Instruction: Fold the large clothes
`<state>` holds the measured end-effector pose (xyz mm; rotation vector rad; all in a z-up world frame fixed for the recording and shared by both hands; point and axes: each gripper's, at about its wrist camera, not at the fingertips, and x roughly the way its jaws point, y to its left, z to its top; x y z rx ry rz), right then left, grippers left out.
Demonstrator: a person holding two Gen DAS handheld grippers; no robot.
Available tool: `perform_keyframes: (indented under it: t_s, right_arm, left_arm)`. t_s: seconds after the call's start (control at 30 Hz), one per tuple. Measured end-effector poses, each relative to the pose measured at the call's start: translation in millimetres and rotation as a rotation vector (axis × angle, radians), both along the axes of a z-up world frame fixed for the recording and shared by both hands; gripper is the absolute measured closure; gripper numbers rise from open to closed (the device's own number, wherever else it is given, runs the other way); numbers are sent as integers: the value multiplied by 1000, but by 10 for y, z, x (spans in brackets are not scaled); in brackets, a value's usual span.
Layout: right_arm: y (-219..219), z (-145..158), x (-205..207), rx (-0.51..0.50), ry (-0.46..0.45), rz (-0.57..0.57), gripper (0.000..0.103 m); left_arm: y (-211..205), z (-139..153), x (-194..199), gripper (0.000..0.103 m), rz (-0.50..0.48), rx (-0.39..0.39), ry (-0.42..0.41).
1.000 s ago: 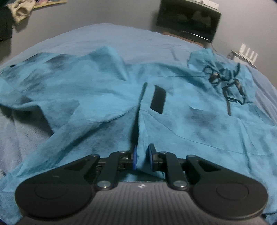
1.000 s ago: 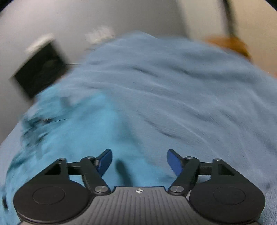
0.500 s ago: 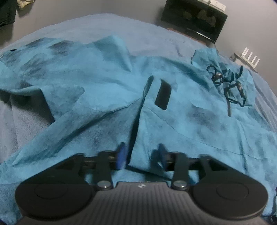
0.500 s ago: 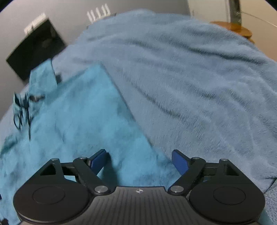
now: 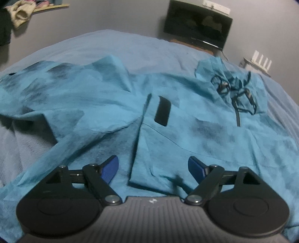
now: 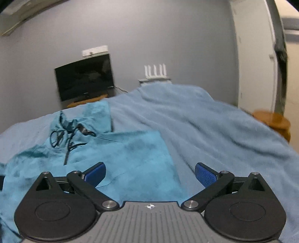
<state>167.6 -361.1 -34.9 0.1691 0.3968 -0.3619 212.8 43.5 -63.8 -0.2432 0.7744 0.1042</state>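
Note:
A large teal hooded jacket [image 5: 196, 130] with dark smudges lies spread on a blue bed cover [image 5: 115, 44]. A sleeve end with a black strap [image 5: 163, 110] is folded over its middle. Black drawstrings [image 5: 233, 93] lie at the hood. My left gripper [image 5: 154, 165] is open and empty, just above the folded sleeve's near edge. In the right wrist view the jacket [image 6: 130, 155] lies left of centre with a straight folded edge. My right gripper [image 6: 149, 172] is open and empty above that edge.
A black TV [image 6: 85, 78] stands by the grey wall past the bed, with a white router [image 6: 155, 72] beside it. A round wooden stool [image 6: 271, 121] stands at the right of the bed. Clothes hang at the far left [image 5: 18, 11].
My left gripper has opened and let go of the sleeve, which now lies on the jacket. My right gripper stayed open and tilted up, away from the jacket's edge.

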Motion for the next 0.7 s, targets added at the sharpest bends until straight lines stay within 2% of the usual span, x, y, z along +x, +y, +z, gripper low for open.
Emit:
perform_keyframes:
  t_s: [0.1,0.17,0.2,0.3,0.4,0.5,0.7]
  right_arm:
    - [99,77,-85,-35,-30,49,0]
    - [167,144,-138,-37,-51,78,0]
    - [184,160,-157,-32,-63,93,0]
    - [237,228,-236,-15,-98,144,0]
    - [346,273,-291,-48,-137,183,0]
    - [471,285,-300,-111,-134,215,0]
    - [627,401,-447,-160,-223,278,0]
  left_arm:
    - [64,81,-75,19,39,-20,-22]
    - [111,174,-156,9,82,-13,-63]
    - [138,224,-205,7,110,-5,-90]
    - [213,331,-305,7,188,14,-149]
    - [306,385,-359,7,240,2,-179]
    - [357,424,-370,7,254,-7,-200]
    - [390,654,-300,7,199,76,-260]
